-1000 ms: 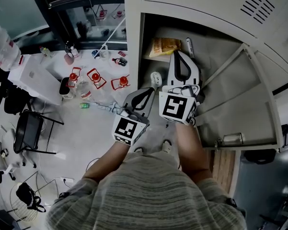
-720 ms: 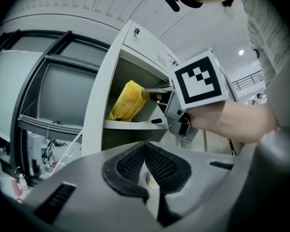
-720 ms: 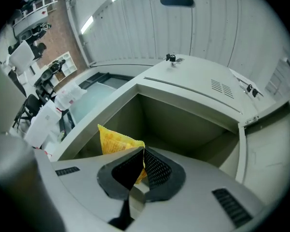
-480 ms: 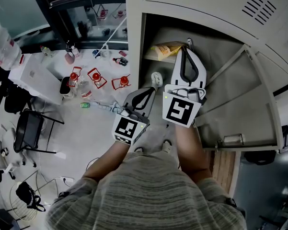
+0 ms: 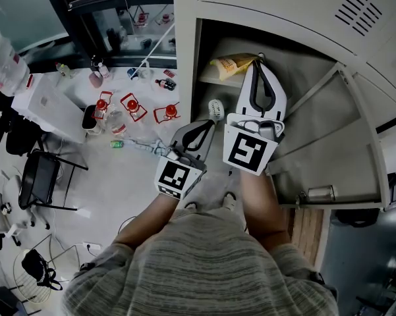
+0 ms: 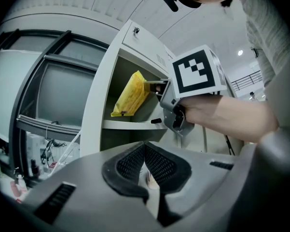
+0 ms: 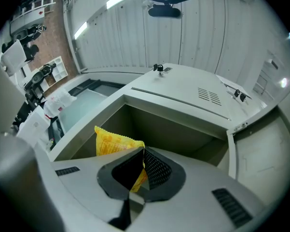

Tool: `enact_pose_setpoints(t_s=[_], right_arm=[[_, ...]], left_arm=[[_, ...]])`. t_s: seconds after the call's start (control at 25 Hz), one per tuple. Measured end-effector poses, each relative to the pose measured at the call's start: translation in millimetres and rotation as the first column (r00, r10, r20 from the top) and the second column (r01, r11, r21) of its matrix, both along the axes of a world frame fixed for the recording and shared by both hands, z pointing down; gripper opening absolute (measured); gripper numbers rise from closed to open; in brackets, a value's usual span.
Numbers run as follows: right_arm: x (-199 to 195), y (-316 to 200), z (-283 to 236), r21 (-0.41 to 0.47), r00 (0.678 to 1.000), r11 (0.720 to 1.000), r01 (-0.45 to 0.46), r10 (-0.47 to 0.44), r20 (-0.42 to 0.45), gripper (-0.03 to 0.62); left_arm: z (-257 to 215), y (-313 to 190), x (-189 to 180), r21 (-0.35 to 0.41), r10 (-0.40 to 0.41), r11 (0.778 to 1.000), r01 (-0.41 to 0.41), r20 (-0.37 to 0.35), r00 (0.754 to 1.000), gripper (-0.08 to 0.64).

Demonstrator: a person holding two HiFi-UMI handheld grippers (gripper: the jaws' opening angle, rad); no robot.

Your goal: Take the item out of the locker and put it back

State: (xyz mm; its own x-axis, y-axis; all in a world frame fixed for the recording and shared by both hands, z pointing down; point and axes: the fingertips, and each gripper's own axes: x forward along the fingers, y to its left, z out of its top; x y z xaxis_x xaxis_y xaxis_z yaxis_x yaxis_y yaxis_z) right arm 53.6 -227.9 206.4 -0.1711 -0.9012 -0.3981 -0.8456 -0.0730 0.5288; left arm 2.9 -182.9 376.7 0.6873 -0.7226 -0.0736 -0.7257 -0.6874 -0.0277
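My right tongs [image 7: 143, 153] were closed on a corner of the yellow bag [image 7: 111, 141], holding it inside the open locker [image 5: 184, 78], while my left tongs [image 6: 145, 153] were shut and empty outside it.

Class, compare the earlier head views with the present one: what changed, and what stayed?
The right gripper, shut on the yellow packet, rose, tipping the packet up from the locker shelf. The left gripper stayed shut and in place outside the locker.
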Motion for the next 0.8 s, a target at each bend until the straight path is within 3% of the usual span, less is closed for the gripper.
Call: enact_pose_setpoints(t_s=[0.36, 0.8], right_arm=[[-1.4, -8.8, 25.5, -0.046, 0.999, 0.999, -0.022, 0.021, -0.030, 0.025], [-5.8, -20.7, 66.5, -0.184, 0.998, 0.981, -0.055, 0.047, -0.047, 0.025]], left_arm=[[4.2, -1.5, 0.1, -0.011, 0.002, 1.000, -0.002, -0.001, 1.000, 0.009], [7.5, -3.2, -0.7, -0.020, 0.001, 1.000, -0.001, -0.001, 1.000, 0.009]])
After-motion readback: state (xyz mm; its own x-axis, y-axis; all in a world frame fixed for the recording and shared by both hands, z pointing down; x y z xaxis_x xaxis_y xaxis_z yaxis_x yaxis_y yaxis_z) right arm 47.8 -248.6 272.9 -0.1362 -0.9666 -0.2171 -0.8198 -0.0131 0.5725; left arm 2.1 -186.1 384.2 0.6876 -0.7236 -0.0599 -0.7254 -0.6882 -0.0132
